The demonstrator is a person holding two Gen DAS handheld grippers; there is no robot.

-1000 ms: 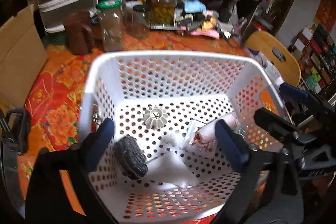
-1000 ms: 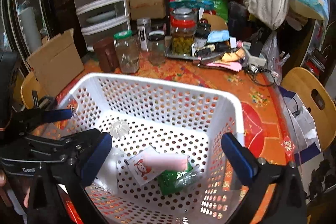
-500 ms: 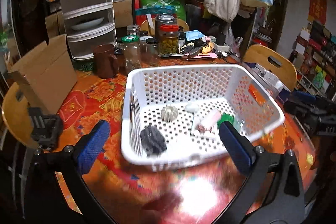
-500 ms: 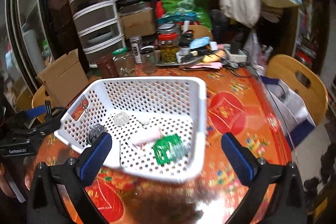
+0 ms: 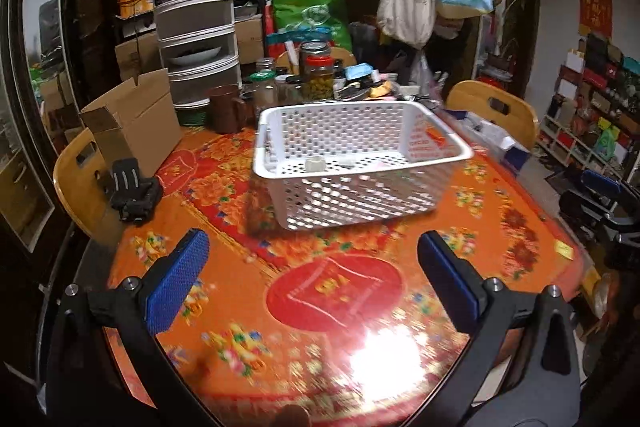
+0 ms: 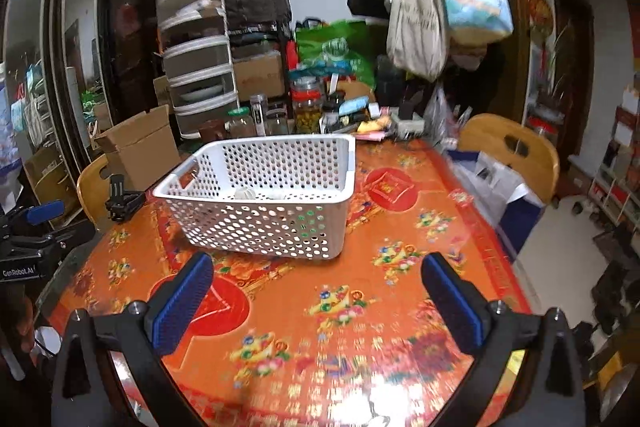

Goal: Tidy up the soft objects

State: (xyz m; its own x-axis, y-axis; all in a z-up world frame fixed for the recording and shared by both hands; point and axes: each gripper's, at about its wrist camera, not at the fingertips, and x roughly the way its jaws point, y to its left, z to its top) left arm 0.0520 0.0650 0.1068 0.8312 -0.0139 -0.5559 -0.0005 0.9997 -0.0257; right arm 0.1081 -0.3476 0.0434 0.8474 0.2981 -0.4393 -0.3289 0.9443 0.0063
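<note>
A white perforated basket point(image 5: 352, 195) stands on the orange floral table; it also shows in the right wrist view point(image 6: 260, 227). A small white ribbed object point(image 5: 314, 163) point(image 6: 244, 192) and other pale items lie inside, mostly hidden by the walls. A green item shows through the holes point(image 6: 308, 215). My left gripper point(image 5: 312, 279) is open and empty, well back from the basket over the table's near part. My right gripper point(image 6: 316, 299) is open and empty, also back from the basket.
Jars and clutter point(image 5: 316, 79) crowd the table's far edge, with a brown mug point(image 5: 226, 109). A cardboard box point(image 5: 132, 123) and a black clamp point(image 5: 132, 187) sit at the left. Wooden chairs point(image 6: 508, 151) stand at the right and left point(image 5: 80, 179).
Both grippers have pulled back and up from above the basket. The basket now stands farther away, and its contents are mostly hidden behind its walls.
</note>
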